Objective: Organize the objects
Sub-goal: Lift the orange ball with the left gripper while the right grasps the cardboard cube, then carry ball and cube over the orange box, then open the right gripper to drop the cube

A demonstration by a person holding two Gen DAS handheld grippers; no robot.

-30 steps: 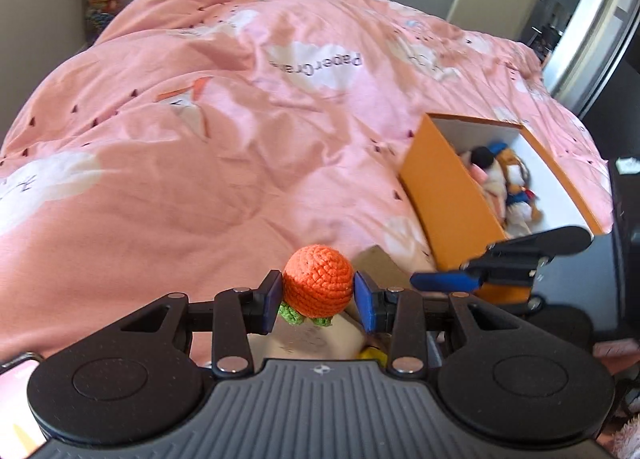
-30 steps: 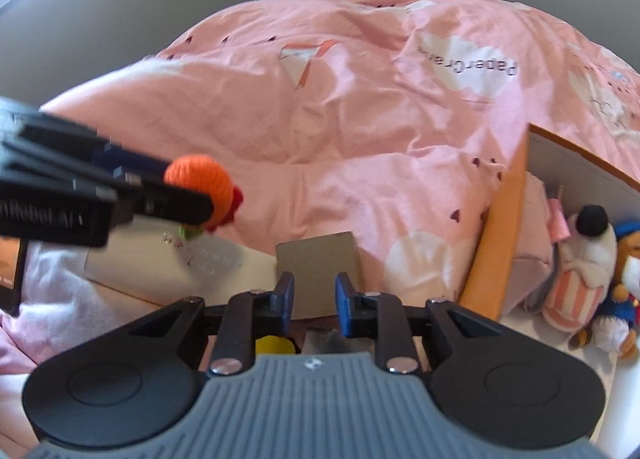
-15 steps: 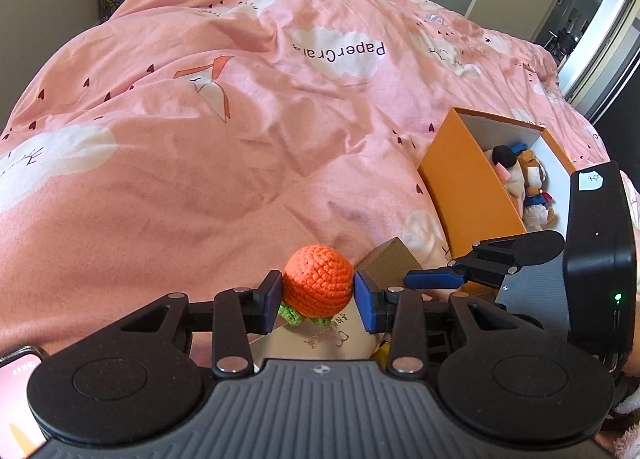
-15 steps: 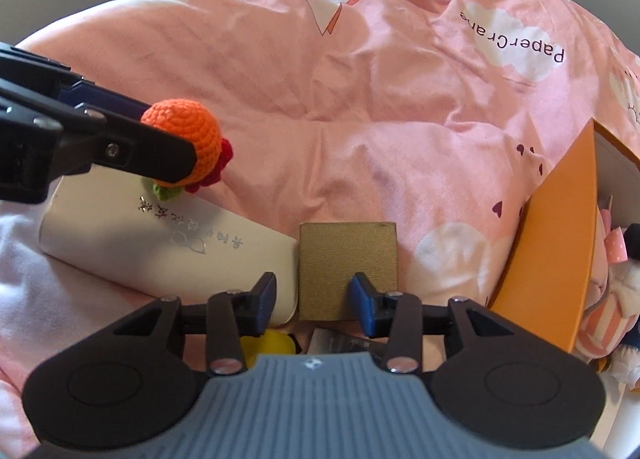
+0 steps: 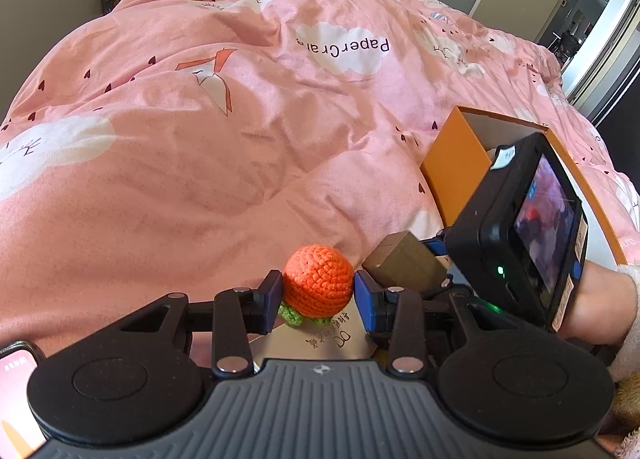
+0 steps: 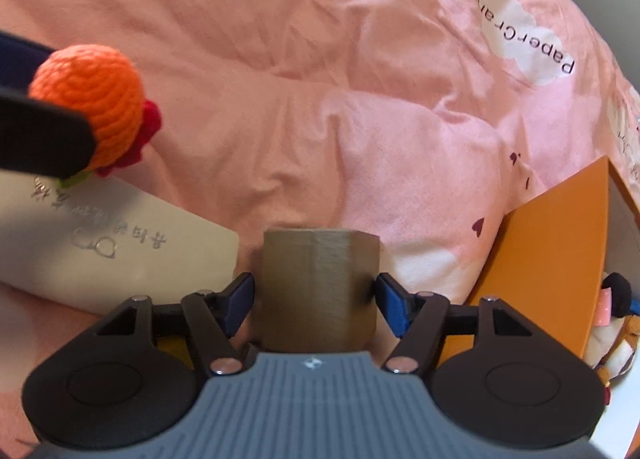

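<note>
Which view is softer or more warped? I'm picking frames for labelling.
Right wrist: softer, with the orange ball and white card blurred at the left edge, and the brown block only fairly sharp. Left wrist: crisper, the ball's stitches are clear. Both bend the duvet like a dome; daylight glares at the left-wrist doorway.

I can read "PaperCrane" in dark letters on a white cloud printed on the pink duvet (image 5: 248,131), far ahead of my left gripper (image 5: 318,291) and upside down from there; ahead and right of my right gripper (image 6: 316,295) it runs sideways. The cream card (image 6: 100,243) just left of that gripper carries small printed characters, too blurred to read.
</note>
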